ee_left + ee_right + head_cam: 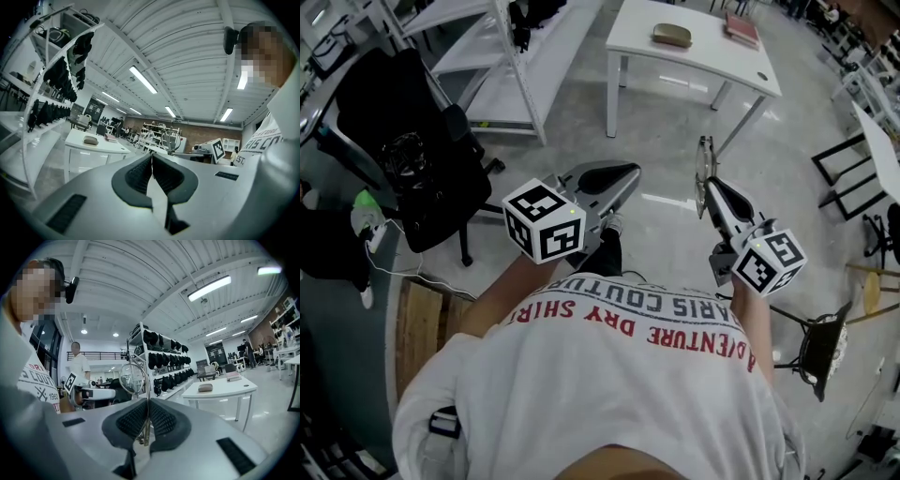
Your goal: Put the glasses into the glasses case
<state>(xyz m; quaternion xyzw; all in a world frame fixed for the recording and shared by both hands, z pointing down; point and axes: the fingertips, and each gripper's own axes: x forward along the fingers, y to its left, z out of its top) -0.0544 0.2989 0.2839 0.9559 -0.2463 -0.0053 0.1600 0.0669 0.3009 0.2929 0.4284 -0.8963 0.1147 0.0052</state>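
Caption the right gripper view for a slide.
The right claw, shut on the glasses, points toward a white table with the case on it.

White table [703, 52], brown glasses case [672, 36], black office chair [403, 159]

I am holding two grippers: the left gripper [625, 174] near the middle of the frame and the right gripper [709, 184] to its right. I am seeing one pair of glasses [705, 161] at centre right. One glasses case [671, 36] and one book [742, 28] are lying at the top. Two white tables are showing, one [703, 58] at top centre and one [879, 141] cut off at the right edge. One black office chair [412, 159] is standing at the left.
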